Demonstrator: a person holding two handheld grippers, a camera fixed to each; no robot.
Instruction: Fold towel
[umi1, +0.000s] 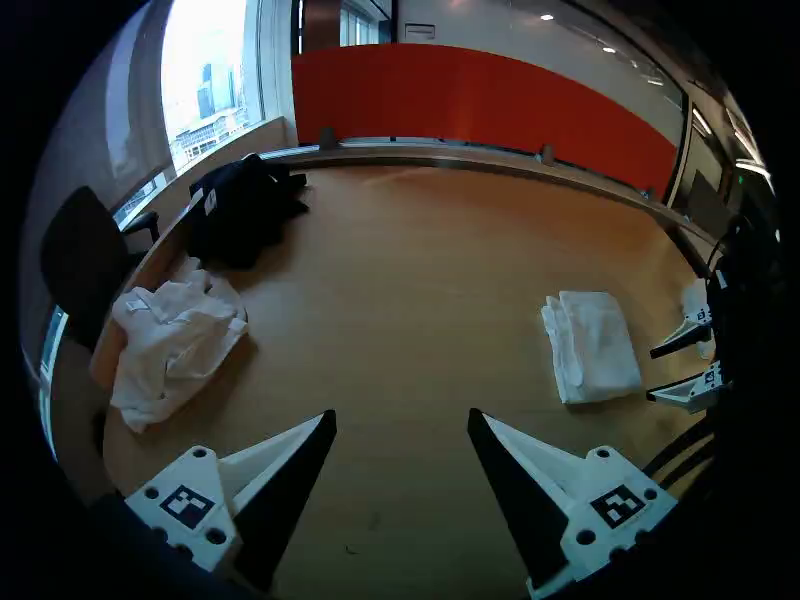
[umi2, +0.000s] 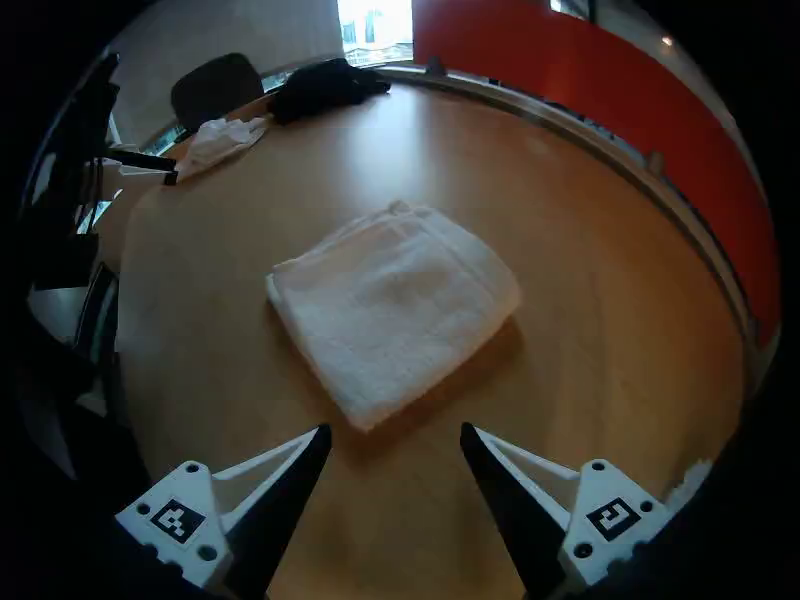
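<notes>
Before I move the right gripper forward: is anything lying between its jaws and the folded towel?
No, nothing visible. In the right gripper view, bare table separates the open right gripper from the towel, which lies just ahead.

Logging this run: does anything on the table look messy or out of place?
The folded towel lies neat and flat. A crumpled white cloth sprawls at the edge of the table by the chair, near a bundled dark garment.

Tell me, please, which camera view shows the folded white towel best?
The right gripper view: the folded towel lies large and central on the table, edges and layers clear. The left gripper view shows it small, far right, near the right gripper.
</notes>
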